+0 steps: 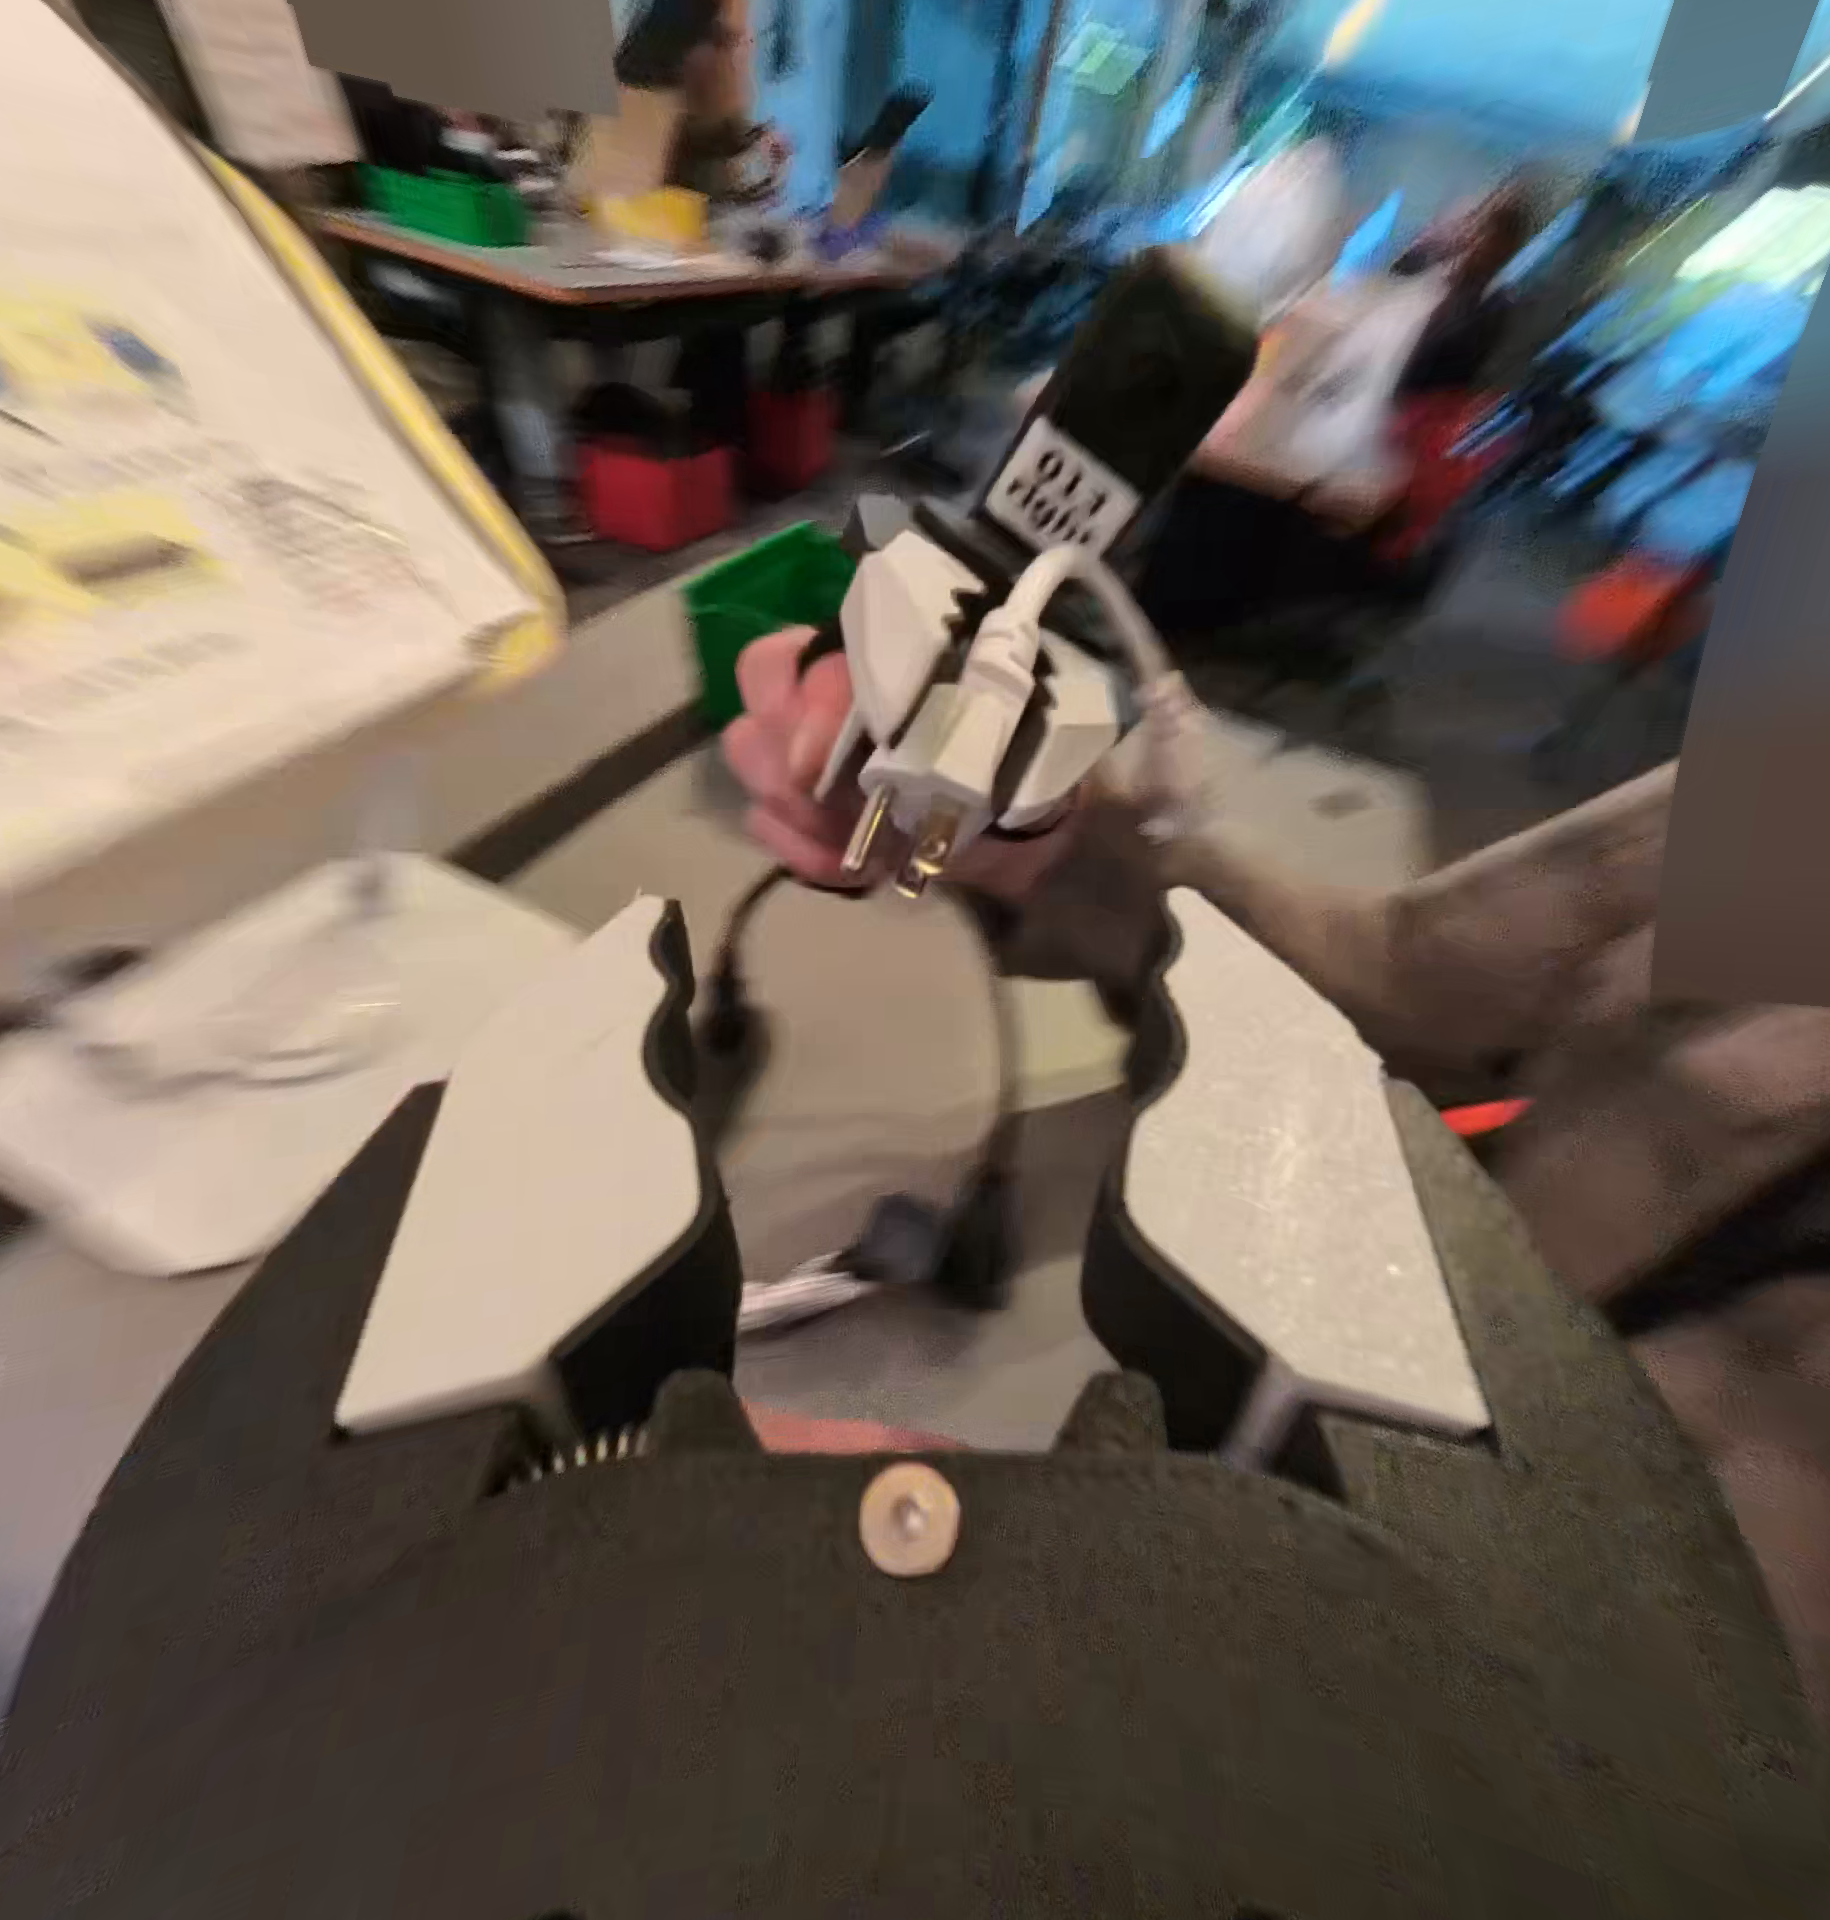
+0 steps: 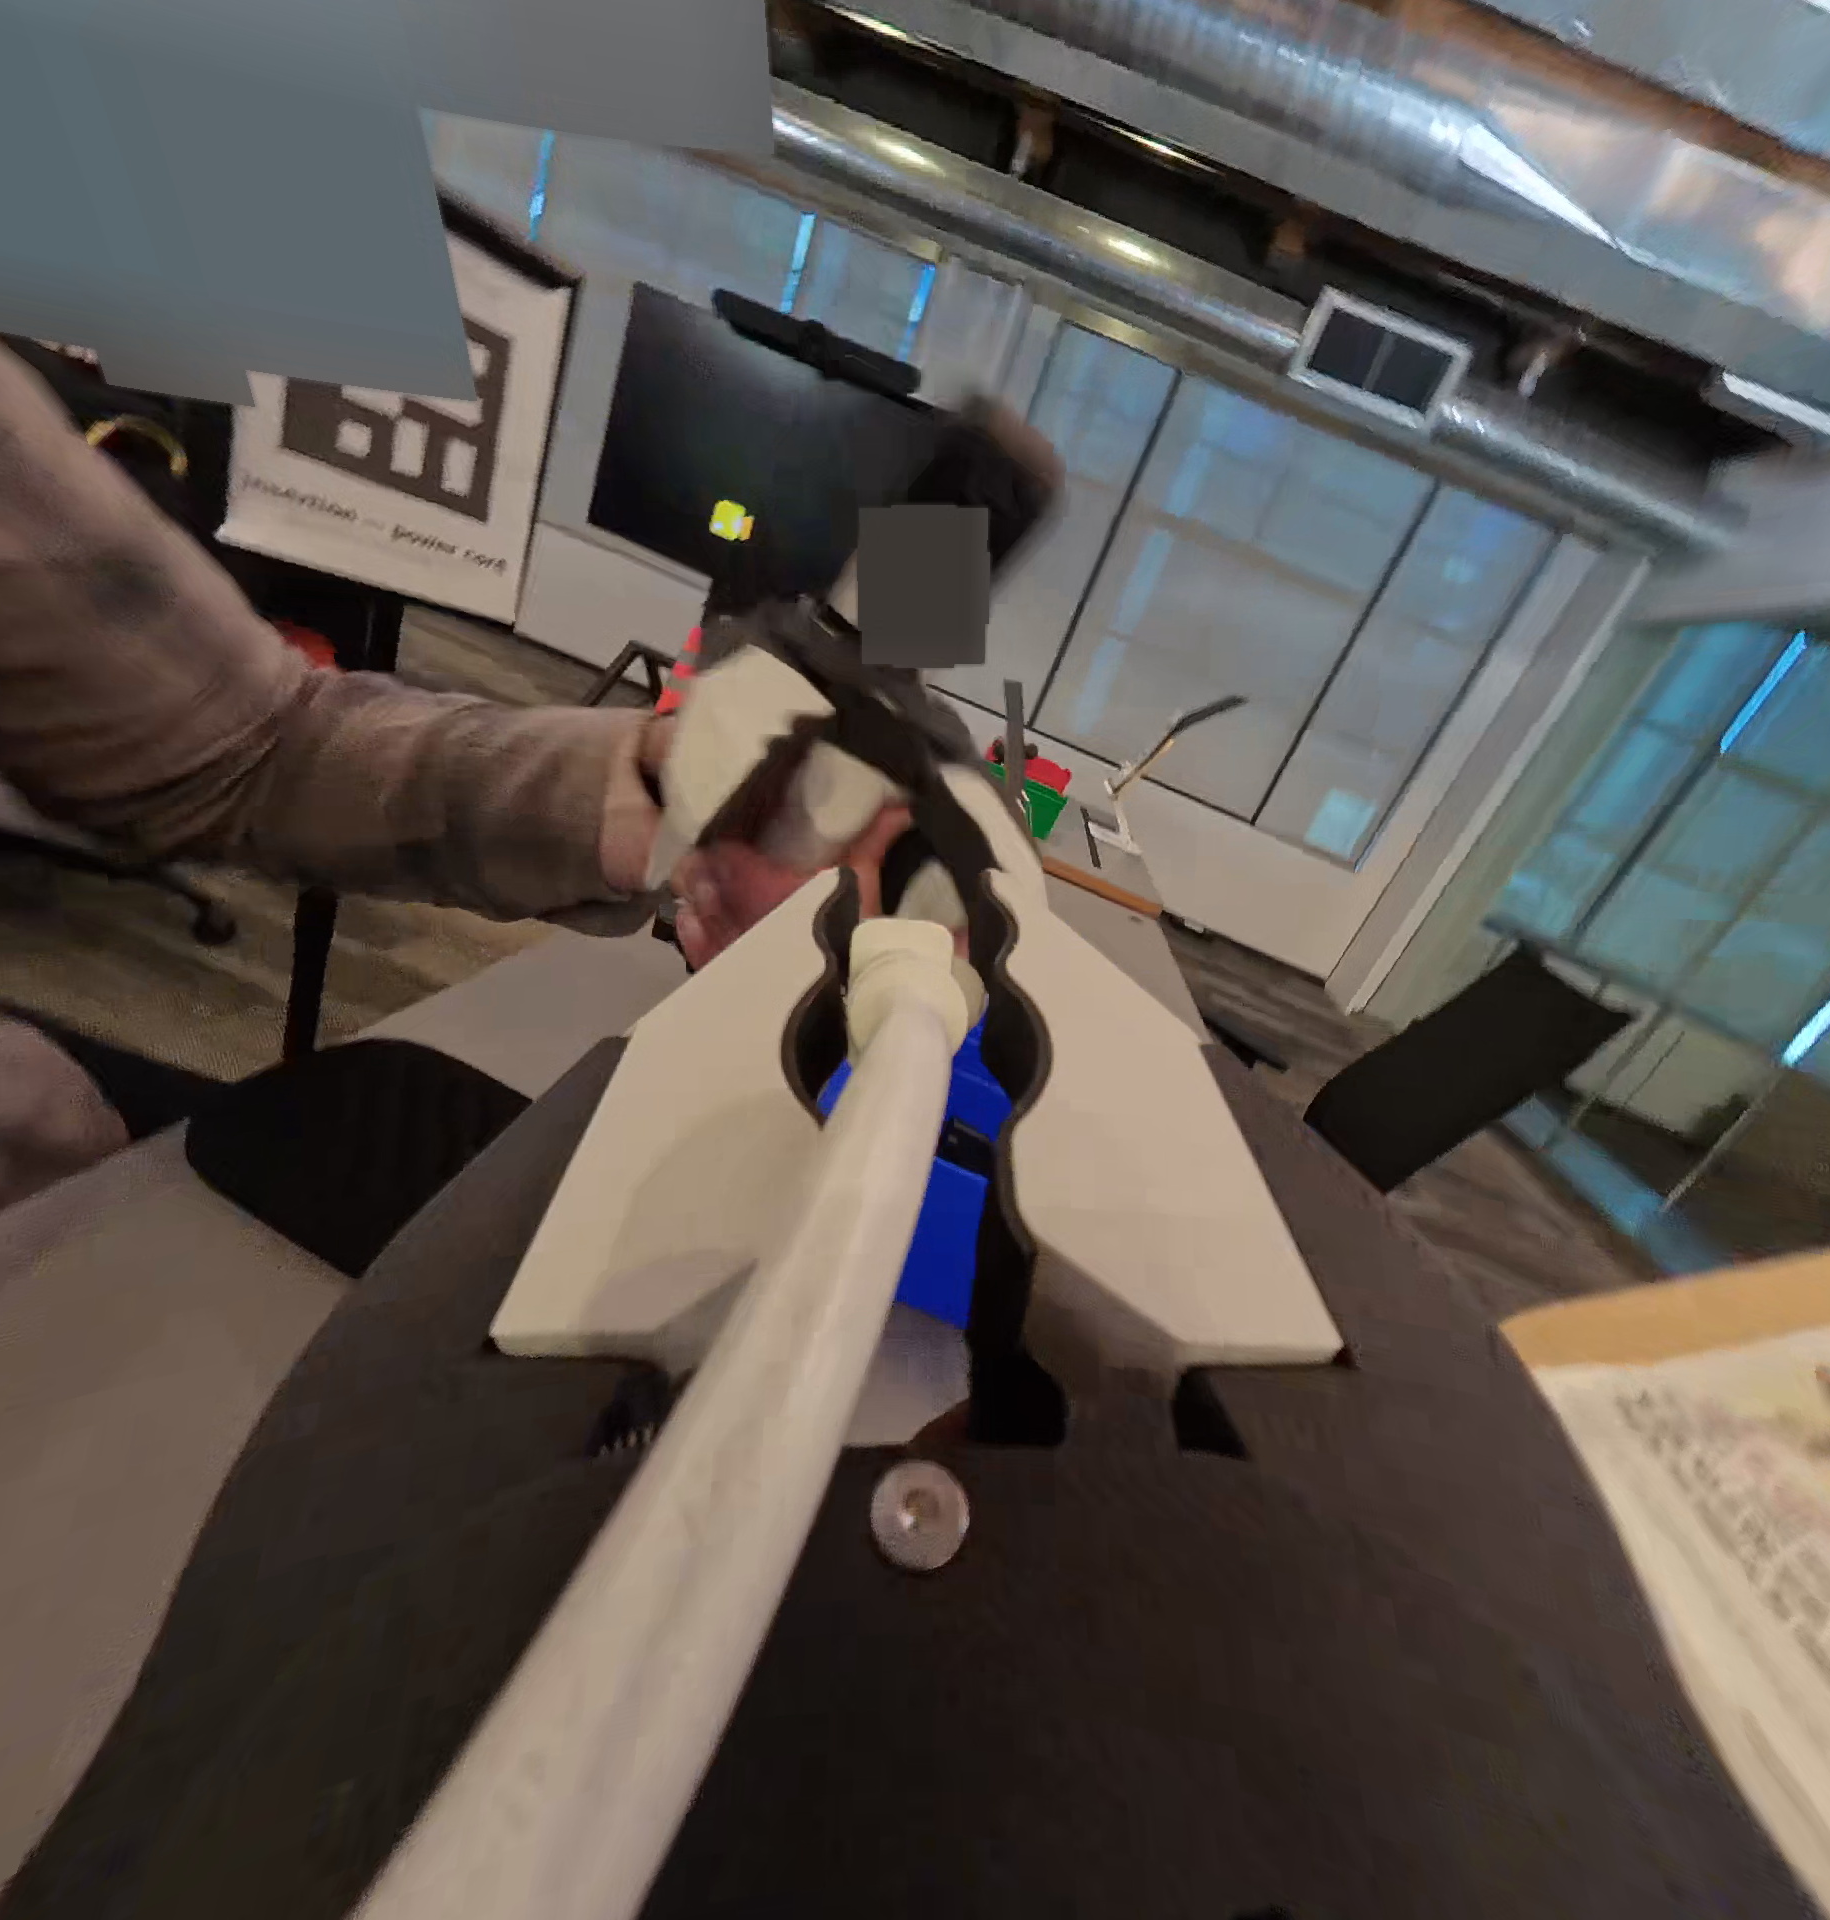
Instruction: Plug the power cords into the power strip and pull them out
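In the left wrist view my left gripper [image 1: 921, 935] is open and empty, held above a grey table [image 1: 849, 1351]. A black power cord [image 1: 1002, 1049] with a black plug end [image 1: 724, 1003] lies on the table beyond its fingers. Farther off, my right gripper [image 1: 937, 795] is shut on a white plug [image 1: 942, 758], whose metal prongs [image 1: 895, 842] point toward the left gripper. In the right wrist view my right gripper [image 2: 916, 914] is shut on the white plug [image 2: 906, 977]. Its white cord [image 2: 765, 1403] runs back past the camera. The left gripper [image 2: 786, 758] shows blurred just ahead. I see no clear power strip.
A large white and yellow printed box [image 1: 184, 468] stands at the left and shows in the right wrist view [image 2: 1721, 1538]. A blurred white object [image 1: 225, 1060] lies on the table. A blue box [image 2: 947, 1205] sits under the right fingers. A green bin [image 1: 765, 613] lies beyond the table edge. Less than 4 cm separates the two grippers' tips.
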`<move>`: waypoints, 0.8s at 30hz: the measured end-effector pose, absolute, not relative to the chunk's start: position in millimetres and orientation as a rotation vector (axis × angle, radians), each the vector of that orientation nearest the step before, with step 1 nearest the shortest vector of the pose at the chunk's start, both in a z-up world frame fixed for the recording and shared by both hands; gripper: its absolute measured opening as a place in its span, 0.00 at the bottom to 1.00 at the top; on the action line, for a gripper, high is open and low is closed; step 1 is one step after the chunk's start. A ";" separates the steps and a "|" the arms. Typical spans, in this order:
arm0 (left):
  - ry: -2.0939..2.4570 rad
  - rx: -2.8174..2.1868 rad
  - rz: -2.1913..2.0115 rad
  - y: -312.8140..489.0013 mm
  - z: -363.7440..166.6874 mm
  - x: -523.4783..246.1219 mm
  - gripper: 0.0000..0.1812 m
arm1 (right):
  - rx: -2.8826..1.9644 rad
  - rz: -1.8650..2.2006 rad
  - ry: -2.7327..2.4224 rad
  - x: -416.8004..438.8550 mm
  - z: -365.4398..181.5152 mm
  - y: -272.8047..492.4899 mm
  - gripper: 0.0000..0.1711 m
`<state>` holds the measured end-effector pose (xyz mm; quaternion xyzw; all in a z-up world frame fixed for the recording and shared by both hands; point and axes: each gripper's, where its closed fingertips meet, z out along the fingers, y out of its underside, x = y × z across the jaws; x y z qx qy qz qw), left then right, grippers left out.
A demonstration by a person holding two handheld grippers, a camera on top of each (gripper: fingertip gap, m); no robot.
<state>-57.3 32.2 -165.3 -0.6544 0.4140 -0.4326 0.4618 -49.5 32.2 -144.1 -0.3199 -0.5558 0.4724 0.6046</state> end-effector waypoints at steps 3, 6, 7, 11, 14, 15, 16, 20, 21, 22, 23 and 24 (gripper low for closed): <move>0.939 -1.532 -1.535 16.2 -167.7 -59.4 0.43 | -0.641 0.967 -1.416 -52.8 -143.6 5.0 0.11; 0.901 -1.484 -1.757 6.7 -175.4 -60.1 0.42 | -0.578 0.843 -1.538 -63.3 -150.3 -18.2 0.11; 0.918 -1.483 -1.798 0.9 -179.6 -58.7 0.42 | -0.573 0.794 -1.569 -68.3 -153.9 -22.1 0.11; 1.060 -1.388 -1.905 -32.2 -181.6 -56.3 0.40 | -0.550 0.665 -1.679 -88.0 -173.3 -34.0 0.11; 1.068 -1.317 -1.937 -39.8 -177.5 -57.2 0.27 | -0.538 0.614 -1.727 -100.8 -186.8 -38.7 0.11; 1.072 -1.307 -1.940 -41.2 -179.0 -57.1 0.21 | -0.534 0.602 -1.732 -104.4 -189.2 -39.6 0.11; 1.085 -1.290 -1.936 -42.8 -181.4 -57.6 0.18 | -0.524 0.608 -1.733 -106.9 -190.2 -42.3 0.11; 1.083 -1.261 -1.869 -40.6 -188.2 -62.7 0.16 | -0.526 0.588 -1.737 -112.5 -195.9 -41.0 0.11; 1.081 -1.258 -1.851 -39.3 -189.2 -63.7 0.15 | -0.528 0.587 -1.734 -113.6 -196.9 -40.2 0.11; 1.091 -1.254 -1.829 -38.8 -190.8 -64.9 0.15 | -0.529 0.580 -1.738 -114.4 -198.7 -39.5 0.12; 1.096 -1.256 -1.811 -37.5 -192.4 -66.1 0.14 | -0.528 0.558 -1.742 -115.3 -200.9 -38.1 0.13; 1.096 -1.265 -1.802 -35.9 -193.9 -67.5 0.14 | -0.523 0.528 -1.751 -115.6 -204.0 -36.5 0.16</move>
